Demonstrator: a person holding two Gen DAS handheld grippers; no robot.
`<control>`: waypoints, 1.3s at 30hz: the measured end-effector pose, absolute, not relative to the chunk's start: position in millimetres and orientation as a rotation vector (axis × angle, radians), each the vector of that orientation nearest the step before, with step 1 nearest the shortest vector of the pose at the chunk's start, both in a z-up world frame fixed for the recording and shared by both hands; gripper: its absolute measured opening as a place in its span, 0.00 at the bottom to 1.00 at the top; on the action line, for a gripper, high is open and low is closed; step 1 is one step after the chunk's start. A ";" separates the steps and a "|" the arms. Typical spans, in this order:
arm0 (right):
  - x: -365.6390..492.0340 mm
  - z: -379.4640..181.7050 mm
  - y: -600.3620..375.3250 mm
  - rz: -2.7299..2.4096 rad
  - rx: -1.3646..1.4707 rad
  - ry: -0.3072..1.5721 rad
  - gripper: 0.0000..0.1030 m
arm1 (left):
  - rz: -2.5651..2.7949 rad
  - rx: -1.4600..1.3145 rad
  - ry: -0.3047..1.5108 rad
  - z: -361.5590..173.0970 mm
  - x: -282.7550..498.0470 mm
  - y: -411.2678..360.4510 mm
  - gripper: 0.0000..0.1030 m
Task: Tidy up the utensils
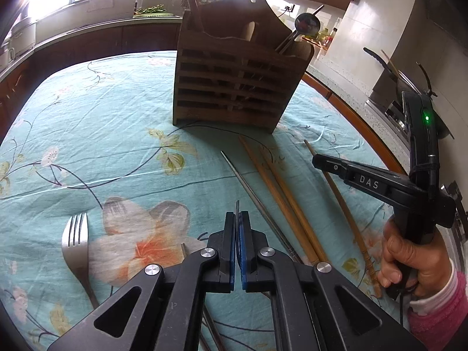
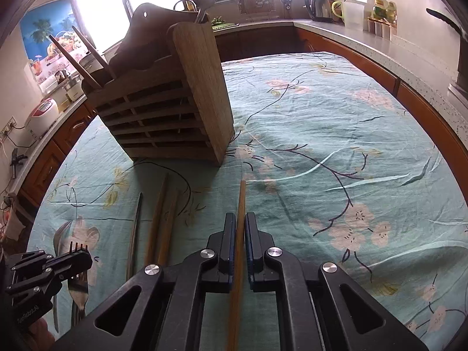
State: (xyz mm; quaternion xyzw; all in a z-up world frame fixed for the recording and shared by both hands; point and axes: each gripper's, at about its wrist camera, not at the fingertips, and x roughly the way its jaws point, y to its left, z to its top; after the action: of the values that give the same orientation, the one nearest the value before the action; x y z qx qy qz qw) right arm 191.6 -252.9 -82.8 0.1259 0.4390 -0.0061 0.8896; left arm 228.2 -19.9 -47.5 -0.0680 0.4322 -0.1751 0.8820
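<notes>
Right gripper (image 2: 239,219) clamps a wooden chopstick (image 2: 240,201); left gripper (image 1: 237,216) pinches a fork (image 2: 76,247). Wooden caddy (image 1: 234,87) stands beyond on floral cloth (image 1: 102,122).

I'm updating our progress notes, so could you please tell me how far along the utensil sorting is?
Done: a ladle and wooden handles stand in the wooden holder. In hand: left gripper shut on a fork, right gripper shut on a wooden chopstick. Left on the cloth: two more wooden chopsticks, a metal chopstick, a second fork.
</notes>
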 end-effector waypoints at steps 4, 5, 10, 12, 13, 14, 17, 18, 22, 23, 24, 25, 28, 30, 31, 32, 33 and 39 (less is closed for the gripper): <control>180.8 -68.7 -252.9 0.001 0.284 0.875 0.06 | -0.362 -0.161 0.863 -35.1 218.4 -10.0 0.00; 177.6 -64.6 -253.6 0.004 0.293 0.866 0.06 | -0.361 -0.165 0.853 -32.1 215.2 -8.1 0.00; 162.0 -40.6 -255.2 0.018 0.316 0.807 0.06 | -0.362 -0.180 0.807 -16.9 201.1 -0.5 0.00; 156.1 -31.7 -254.0 0.023 0.322 0.785 0.06 | -0.363 -0.188 0.786 -9.7 194.7 3.1 0.00; 152.9 -27.3 -253.5 0.026 0.322 0.774 0.06 | -0.363 -0.189 0.776 -7.2 191.9 4.7 0.00; 149.6 -22.8 -253.4 0.031 0.325 0.761 0.06 | -0.362 -0.190 0.765 -4.4 189.3 6.1 0.00; 143.1 -10.1 -251.5 0.042 0.329 0.729 0.06 | -0.365 -0.191 0.734 5.8 177.2 12.5 0.00; 140.2 -5.2 -250.3 0.048 0.332 0.718 0.06 | -0.364 -0.190 0.724 8.8 173.7 14.4 0.00; 131.7 12.1 -248.7 0.058 0.334 0.671 0.06 | -0.359 -0.192 0.689 20.6 162.1 22.2 0.00; 129.7 16.2 -248.2 0.057 0.334 0.659 0.06 | -0.357 -0.194 0.682 23.3 160.8 24.3 0.00; 128.3 20.3 -248.4 0.058 0.336 0.646 0.06 | -0.355 -0.197 0.674 25.5 159.2 26.4 0.00; 127.2 24.2 -249.2 0.058 0.338 0.634 0.06 | -0.352 -0.197 0.667 27.6 158.0 28.1 0.00; 124.7 34.4 -251.4 0.058 0.344 0.600 0.06 | -0.339 -0.199 0.646 34.6 156.1 35.0 0.00; 124.9 40.2 -254.0 0.052 0.343 0.582 0.06 | -0.331 -0.202 0.633 40.1 156.3 39.2 0.00; 125.0 42.8 -254.8 0.050 0.345 0.571 0.06 | -0.326 -0.205 0.625 42.5 156.3 41.2 0.00; 125.4 44.9 -255.4 0.048 0.347 0.562 0.06 | -0.321 -0.206 0.618 45.4 156.6 43.2 0.00; 126.1 46.8 -256.4 0.045 0.349 0.554 0.06 | -0.317 -0.206 0.610 47.8 157.3 44.9 0.00; 129.7 57.6 -262.3 0.028 0.352 0.510 0.06 | -0.288 -0.222 0.563 62.9 162.9 57.3 0.00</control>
State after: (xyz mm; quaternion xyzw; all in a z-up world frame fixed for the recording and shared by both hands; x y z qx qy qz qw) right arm 129.7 -262.3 57.6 0.1730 0.2511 0.0137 0.9523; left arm 162.9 57.3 62.9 -0.1089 0.2762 -0.1412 0.9444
